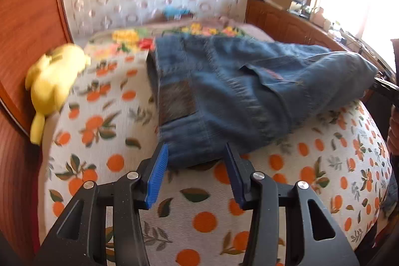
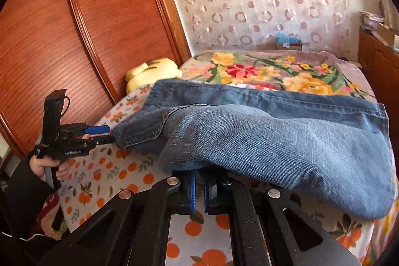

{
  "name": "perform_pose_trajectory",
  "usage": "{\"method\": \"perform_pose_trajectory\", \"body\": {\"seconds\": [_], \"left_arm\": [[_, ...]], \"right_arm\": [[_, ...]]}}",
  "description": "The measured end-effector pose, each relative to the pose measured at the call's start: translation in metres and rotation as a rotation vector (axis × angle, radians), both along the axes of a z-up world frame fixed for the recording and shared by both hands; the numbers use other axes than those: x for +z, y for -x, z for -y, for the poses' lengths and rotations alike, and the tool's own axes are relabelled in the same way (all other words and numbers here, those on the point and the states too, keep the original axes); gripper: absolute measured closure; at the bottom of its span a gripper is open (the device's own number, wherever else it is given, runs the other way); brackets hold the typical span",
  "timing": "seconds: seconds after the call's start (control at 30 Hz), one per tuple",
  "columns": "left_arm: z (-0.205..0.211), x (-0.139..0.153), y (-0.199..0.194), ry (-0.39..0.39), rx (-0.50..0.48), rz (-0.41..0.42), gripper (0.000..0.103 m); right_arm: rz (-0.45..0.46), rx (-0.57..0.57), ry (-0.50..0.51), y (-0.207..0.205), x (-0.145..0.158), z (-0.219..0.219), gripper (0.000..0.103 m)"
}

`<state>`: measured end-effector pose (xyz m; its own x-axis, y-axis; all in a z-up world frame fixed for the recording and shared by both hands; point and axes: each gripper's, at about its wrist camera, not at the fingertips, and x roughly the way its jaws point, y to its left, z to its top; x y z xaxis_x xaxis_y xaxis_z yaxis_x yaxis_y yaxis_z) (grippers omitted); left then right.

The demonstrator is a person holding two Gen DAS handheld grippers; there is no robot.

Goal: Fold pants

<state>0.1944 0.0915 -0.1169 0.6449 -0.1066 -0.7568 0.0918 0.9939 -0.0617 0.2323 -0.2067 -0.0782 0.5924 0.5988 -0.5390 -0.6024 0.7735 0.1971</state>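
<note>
Blue jeans lie across the orange-print bed cover. My left gripper is open, its blue pads standing apart on either side of the near waistband edge without pressing it. In the right wrist view the left gripper sits at the waistband corner of the jeans, held by a hand. My right gripper has its jaws together under a raised fold of denim that drapes over and hides the tips. From the left wrist view the right gripper holds that end lifted.
A yellow plush toy rests against the wooden wardrobe on the left. A floral blanket covers the far part of the bed. A wooden cabinet with clutter runs along the right, under a bright window.
</note>
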Motion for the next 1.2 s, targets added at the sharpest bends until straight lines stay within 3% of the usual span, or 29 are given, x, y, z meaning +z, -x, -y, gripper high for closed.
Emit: {"method": "perform_pose_trajectory", "body": {"seconds": [0.17, 0.2, 0.27, 0.33, 0.5, 0.63, 0.73, 0.9, 1.2], "left_arm": [[-0.002, -0.010, -0.010, 0.020, -0.022, -0.021, 0.057], [-0.003, -0.010, -0.012, 0.031, -0.025, -0.019, 0.062], [-0.004, -0.006, -0.013, 0.052, -0.038, -0.013, 0.083], [-0.001, 0.003, -0.012, 0.039, -0.045, 0.016, 0.092], [-0.012, 0.069, -0.008, 0.020, 0.072, 0.211, 0.096], [-0.011, 0.099, -0.004, -0.035, 0.081, 0.256, 0.096], [-0.008, 0.090, 0.007, -0.066, 0.061, 0.234, 0.096], [-0.003, 0.049, 0.022, -0.084, 0.044, 0.150, 0.096], [0.002, 0.019, 0.058, -0.060, 0.059, 0.073, 0.092]], "right_arm": [[-0.002, -0.036, 0.017, -0.002, 0.001, -0.010, 0.099], [0.002, -0.040, 0.020, 0.000, 0.003, -0.011, 0.099], [0.015, -0.052, 0.038, 0.000, 0.006, -0.016, 0.099], [0.025, -0.059, 0.059, -0.002, 0.009, -0.019, 0.099], [0.056, -0.082, 0.036, -0.007, 0.034, -0.010, 0.100], [0.084, -0.055, 0.010, 0.022, 0.049, 0.000, 0.101], [0.035, -0.019, 0.013, 0.050, 0.025, 0.003, 0.101], [-0.060, -0.005, 0.072, 0.064, -0.032, -0.003, 0.101], [-0.061, -0.066, 0.041, 0.084, -0.039, 0.015, 0.103]]}}
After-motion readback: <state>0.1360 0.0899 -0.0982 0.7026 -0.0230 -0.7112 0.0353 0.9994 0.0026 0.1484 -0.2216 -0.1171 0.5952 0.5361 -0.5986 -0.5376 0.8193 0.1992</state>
